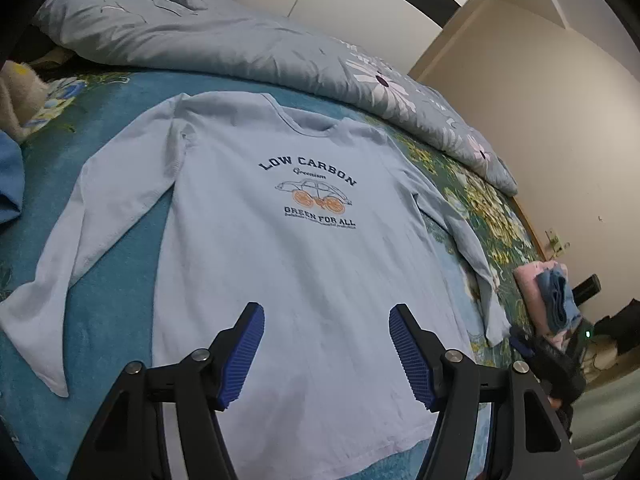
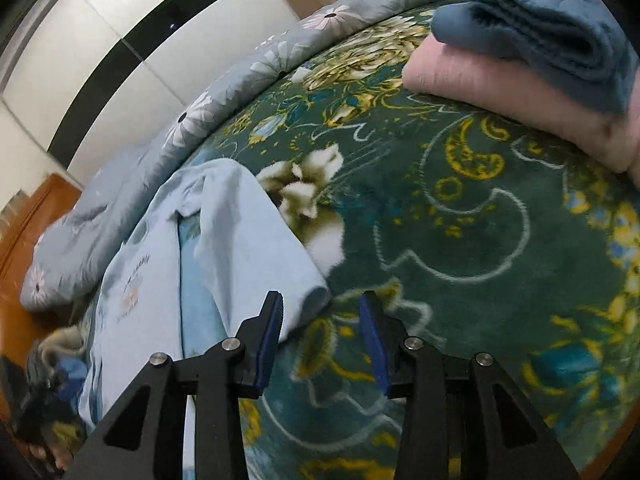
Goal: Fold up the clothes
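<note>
Blue ribbed pads of my left gripper point(image 1: 326, 354) fill the foreground of the left wrist view, spread wide with nothing between them; they hover above the lower body of the light-blue long-sleeved shirt point(image 1: 288, 248), near its hem. I read this as a waiting pose, aimed at the cloth but not committed to it. I see the shirt laid flat and face up on the bed, its printed motif point(image 1: 312, 196) upward, its collar toward the rumpled grey duvet point(image 1: 224, 36) and both sleeves angled outward, an arrangement that exposes every edge for a fold.

My right gripper point(image 2: 322, 334) stands partly open at the cuff of the shirt's right sleeve point(image 2: 256, 240). The cuff lies against the outer side of the left-hand pad, not in the gap; between the pads I see only the green floral blanket point(image 2: 460, 248). So this gripper holds nothing. I judge that it is lining up on the sleeve end, probably to carry it across the body as the first fold, which has not begun.

Beyond the sleeve, at the far edge of the blanket, a folded blue garment point(image 2: 540, 28) rests on a folded pink one point(image 2: 500, 88). I take this to be the pile of finished pieces, set well apart so the working area stays free.
</note>
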The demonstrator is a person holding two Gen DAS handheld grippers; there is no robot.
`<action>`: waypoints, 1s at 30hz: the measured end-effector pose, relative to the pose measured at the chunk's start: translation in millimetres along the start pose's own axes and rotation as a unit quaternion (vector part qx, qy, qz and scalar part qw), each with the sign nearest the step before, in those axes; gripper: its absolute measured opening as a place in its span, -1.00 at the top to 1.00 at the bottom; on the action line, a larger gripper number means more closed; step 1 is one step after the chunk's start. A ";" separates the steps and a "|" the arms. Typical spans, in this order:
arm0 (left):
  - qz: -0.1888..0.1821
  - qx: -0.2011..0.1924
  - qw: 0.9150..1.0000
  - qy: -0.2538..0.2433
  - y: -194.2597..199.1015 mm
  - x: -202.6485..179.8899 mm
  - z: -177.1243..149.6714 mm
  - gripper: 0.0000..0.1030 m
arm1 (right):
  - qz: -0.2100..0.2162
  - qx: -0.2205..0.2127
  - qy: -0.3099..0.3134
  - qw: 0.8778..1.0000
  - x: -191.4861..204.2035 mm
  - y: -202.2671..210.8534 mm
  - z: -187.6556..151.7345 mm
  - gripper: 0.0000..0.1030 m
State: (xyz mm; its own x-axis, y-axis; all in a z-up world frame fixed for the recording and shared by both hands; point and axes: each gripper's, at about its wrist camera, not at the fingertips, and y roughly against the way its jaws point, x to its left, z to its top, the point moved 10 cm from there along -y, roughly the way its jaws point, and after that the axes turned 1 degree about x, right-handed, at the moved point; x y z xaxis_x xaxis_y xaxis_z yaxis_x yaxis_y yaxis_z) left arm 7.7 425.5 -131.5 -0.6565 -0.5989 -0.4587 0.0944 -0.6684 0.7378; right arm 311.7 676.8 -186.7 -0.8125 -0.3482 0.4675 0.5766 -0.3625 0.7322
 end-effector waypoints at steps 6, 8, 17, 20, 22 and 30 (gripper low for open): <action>0.006 -0.030 0.999 0.035 12.2 18.8 11.7 -0.33 | 0.003 -0.008 -0.009 1.000 18.3 -10.2 -2.8 0.21; 0.005 -0.031 0.998 0.047 12.2 26.1 12.7 -0.33 | 0.006 -0.006 -0.008 1.000 21.4 -14.5 -0.7 0.63; 0.014 -0.042 0.995 0.088 10.7 62.7 20.3 -0.33 | -0.127 -0.071 0.074 0.987 -6.3 20.9 111.5 0.94; 0.024 -0.046 0.994 0.093 7.0 73.4 28.6 -0.34 | -0.160 -0.086 0.065 0.981 -18.3 33.5 166.6 0.94; 0.022 -0.047 0.994 0.096 2.7 78.5 34.7 -0.33 | -0.175 -0.078 0.069 0.979 -16.4 29.9 182.0 0.94; 0.042 -0.032 0.997 0.053 -12.8 90.6 56.6 -0.34 | -0.194 -0.030 0.142 0.970 55.0 24.1 203.3 0.94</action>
State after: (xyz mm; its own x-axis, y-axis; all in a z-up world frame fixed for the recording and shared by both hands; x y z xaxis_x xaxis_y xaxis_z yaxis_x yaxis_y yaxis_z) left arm -95.4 404.8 -154.5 -0.5618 -0.6945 -0.4494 0.1952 -0.6392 0.7439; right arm 263.5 824.7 -42.7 -0.9180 -0.3966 0.0015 0.2436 -0.5606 0.7914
